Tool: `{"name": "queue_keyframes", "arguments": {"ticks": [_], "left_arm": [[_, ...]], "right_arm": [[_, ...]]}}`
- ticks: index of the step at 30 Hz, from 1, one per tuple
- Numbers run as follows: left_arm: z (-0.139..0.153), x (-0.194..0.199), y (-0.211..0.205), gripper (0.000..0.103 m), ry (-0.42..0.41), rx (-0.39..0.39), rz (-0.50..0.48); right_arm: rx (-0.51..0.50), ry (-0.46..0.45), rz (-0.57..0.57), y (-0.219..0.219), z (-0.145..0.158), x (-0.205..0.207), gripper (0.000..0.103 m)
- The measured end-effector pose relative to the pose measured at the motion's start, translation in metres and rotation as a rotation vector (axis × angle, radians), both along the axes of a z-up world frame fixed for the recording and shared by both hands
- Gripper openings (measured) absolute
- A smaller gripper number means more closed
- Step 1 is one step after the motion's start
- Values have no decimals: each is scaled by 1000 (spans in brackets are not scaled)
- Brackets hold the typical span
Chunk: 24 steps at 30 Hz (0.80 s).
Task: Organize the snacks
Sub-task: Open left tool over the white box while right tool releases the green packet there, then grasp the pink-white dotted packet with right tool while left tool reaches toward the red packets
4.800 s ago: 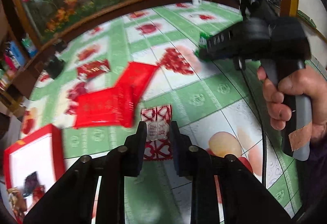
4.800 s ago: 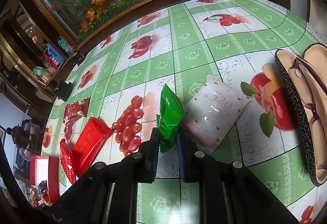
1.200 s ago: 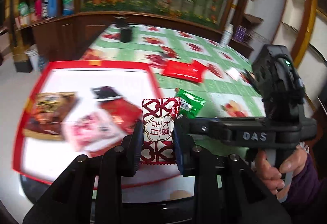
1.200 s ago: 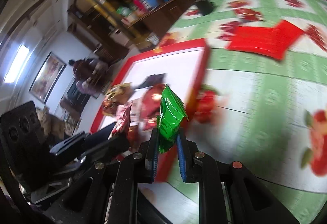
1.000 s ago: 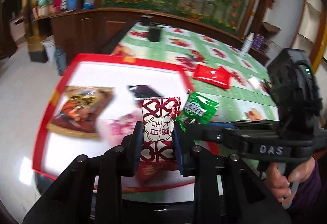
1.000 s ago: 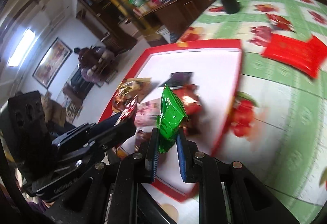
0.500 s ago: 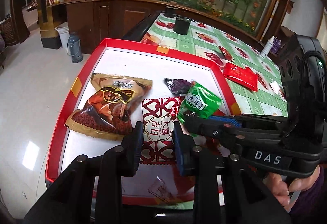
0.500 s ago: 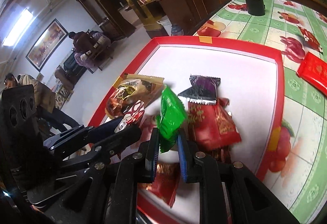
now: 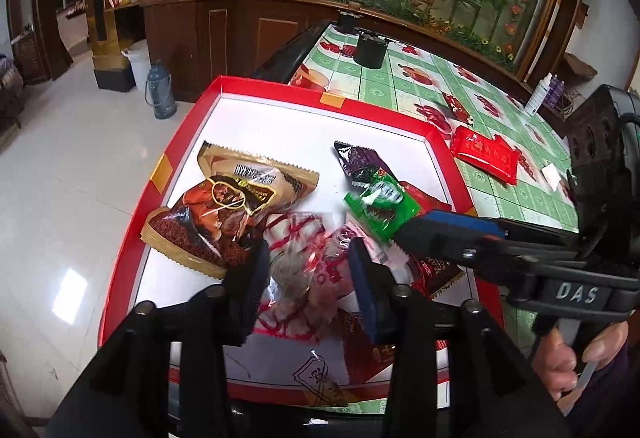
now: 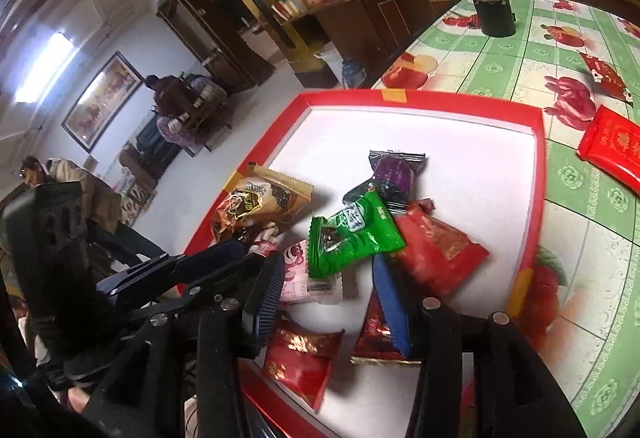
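Both releases under way over the red tray [image 9: 168,174]: left gripper [image 9: 308,286] fingers just opening, patterned packet [image 9: 296,278] loose between them (blurred, likely dropping). Right gripper [image 10: 332,290] fingers likewise just parting, green packet [image 10: 352,234] free. Best to lift straight up, avoiding the snack pile.

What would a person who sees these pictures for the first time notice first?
The eye goes first to the red tray with a white floor at the table's end, where a heap of snack packets lies. A bright green packet lies on top of the heap, just beyond the right gripper, whose jaws have just been opening and stand apart. Beside it, a large brown bag lies at the tray's left side.
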<state>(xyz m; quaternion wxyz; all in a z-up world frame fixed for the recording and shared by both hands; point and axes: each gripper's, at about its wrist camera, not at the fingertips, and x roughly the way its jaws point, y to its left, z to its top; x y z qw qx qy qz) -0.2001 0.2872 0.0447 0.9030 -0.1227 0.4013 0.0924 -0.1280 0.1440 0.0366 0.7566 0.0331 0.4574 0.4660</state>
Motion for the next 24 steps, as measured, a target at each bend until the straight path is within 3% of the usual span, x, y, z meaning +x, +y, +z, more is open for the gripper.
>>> {"name": "queue_keyframes", "arguments": {"ticks": [1,3,4,10,19,24], "left_arm": [[2,-1,-3,49,-3,34,14],[7,-2,-9,69,-20,103,36],[10,-3,-12,72,-35,130,40],[20,6,-43,73,-68,205,-33],[13,40,-120,73,-10,239,-248],[9,53,-155,73,25,254,-325]], "right_arm": [[8,-2,-5,-6,0,1,50],[25,-4,-19,-20,0,3,52],[34,-2,-32,-30,-1,6,52],[57,10,-154,-93,-6,25,53],[91,29,-396,-211,-15,54,55],[100,0,-524,-255,-11,64,56]]}}
